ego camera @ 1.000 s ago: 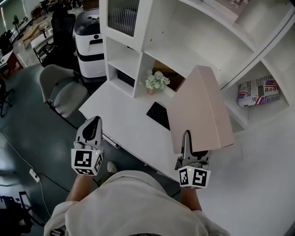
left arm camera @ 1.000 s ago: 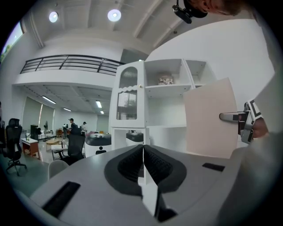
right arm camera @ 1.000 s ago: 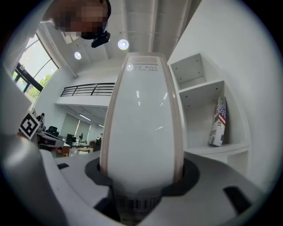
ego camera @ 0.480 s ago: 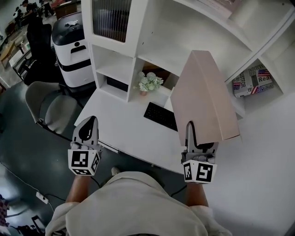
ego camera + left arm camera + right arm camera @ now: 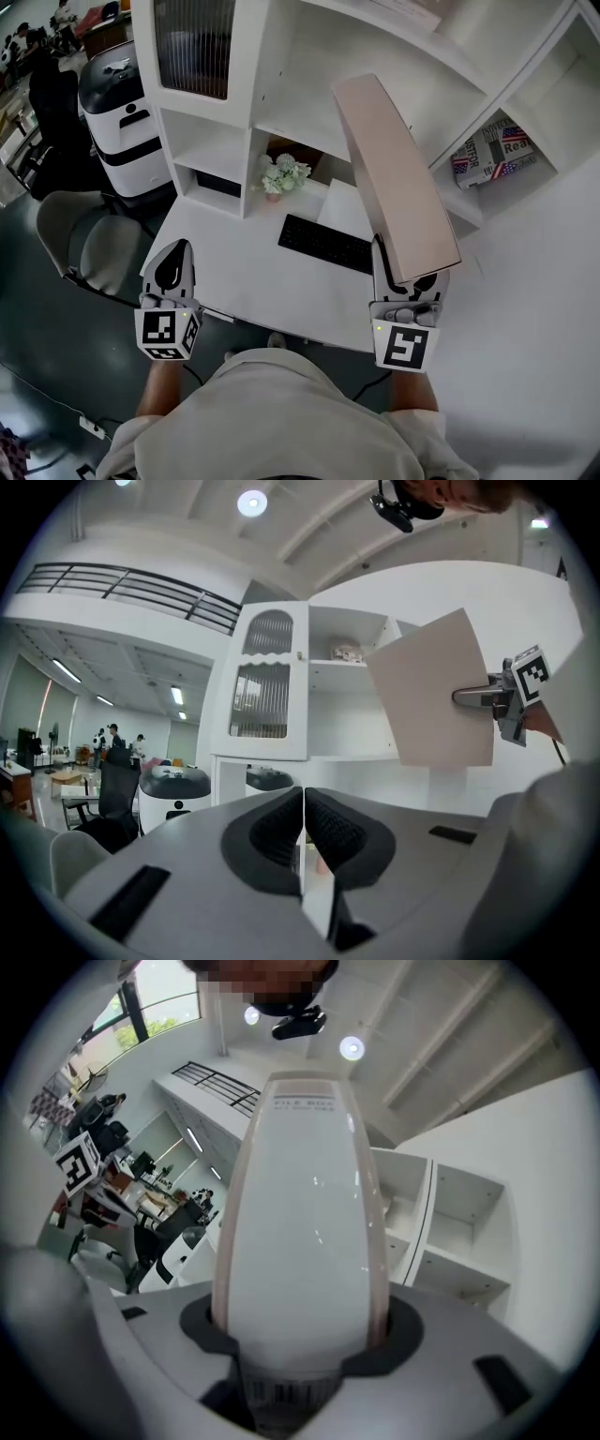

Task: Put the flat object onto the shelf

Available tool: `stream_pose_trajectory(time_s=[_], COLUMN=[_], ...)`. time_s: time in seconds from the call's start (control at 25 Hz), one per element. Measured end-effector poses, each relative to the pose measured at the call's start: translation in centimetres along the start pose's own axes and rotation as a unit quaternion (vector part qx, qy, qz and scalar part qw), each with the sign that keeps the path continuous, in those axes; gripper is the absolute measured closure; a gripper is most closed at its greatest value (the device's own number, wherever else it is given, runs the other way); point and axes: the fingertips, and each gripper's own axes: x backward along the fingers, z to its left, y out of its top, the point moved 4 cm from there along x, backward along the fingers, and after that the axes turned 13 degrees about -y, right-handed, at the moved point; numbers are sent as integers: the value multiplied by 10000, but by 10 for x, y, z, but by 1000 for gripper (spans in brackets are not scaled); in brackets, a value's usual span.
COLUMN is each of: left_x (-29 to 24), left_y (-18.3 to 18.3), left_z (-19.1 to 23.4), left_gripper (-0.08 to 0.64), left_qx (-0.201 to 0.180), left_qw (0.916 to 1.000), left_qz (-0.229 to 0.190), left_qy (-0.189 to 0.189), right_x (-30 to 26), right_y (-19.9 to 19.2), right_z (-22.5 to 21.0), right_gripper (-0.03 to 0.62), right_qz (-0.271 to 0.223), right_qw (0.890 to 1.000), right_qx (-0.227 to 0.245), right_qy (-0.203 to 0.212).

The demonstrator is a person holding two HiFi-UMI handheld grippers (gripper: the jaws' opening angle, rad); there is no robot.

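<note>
The flat object is a pale pink file box (image 5: 394, 178), held edge-up over the desk with its far end at the white shelf unit (image 5: 309, 84). My right gripper (image 5: 405, 281) is shut on the box's near end; in the right gripper view the box (image 5: 300, 1213) fills the space between the jaws, a barcode label at its base. In the left gripper view the box (image 5: 436, 691) hangs in front of the shelf's open compartments (image 5: 347, 696). My left gripper (image 5: 173, 267) stays low at the left over the desk edge, shut and empty (image 5: 303, 799).
A black keyboard (image 5: 323, 242) and a small flower pot (image 5: 283, 173) sit on the white desk (image 5: 234, 281). A printed paper bundle (image 5: 487, 155) lies in a right-hand shelf compartment. A grey chair (image 5: 80, 239) and a white-and-black machine (image 5: 117, 112) stand to the left.
The right gripper has lifted the file box and swung its far end up and left toward the shelf's upper compartments. The left gripper has barely moved.
</note>
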Motion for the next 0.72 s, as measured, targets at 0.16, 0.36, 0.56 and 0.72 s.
stream_pose_trajectory(time_s=[0.16, 0.36, 0.56, 0.72], left_x=[-8, -18, -30, -40], left_y=[6, 12, 12, 11], left_z=[7, 12, 14, 17], left_gripper=[554, 554, 554, 554], left_qx=[-24, -52, -44, 3], left_qw=[10000, 9998, 9996, 9994], left_qz=[-84, -141, -168, -163], left_qy=[-16, -110, -232, -310], right_x=[-8, -17, -30, -42], right_y=[4, 10, 13, 12], right_z=[1, 7, 12, 20], right_gripper=[324, 324, 324, 322], right_qz=[57, -36, -77, -60], right_qw=[9973, 9902, 9726, 9537], right_qx=[737, 1396, 2321, 3001], right_qy=[-8, -68, -143, -175])
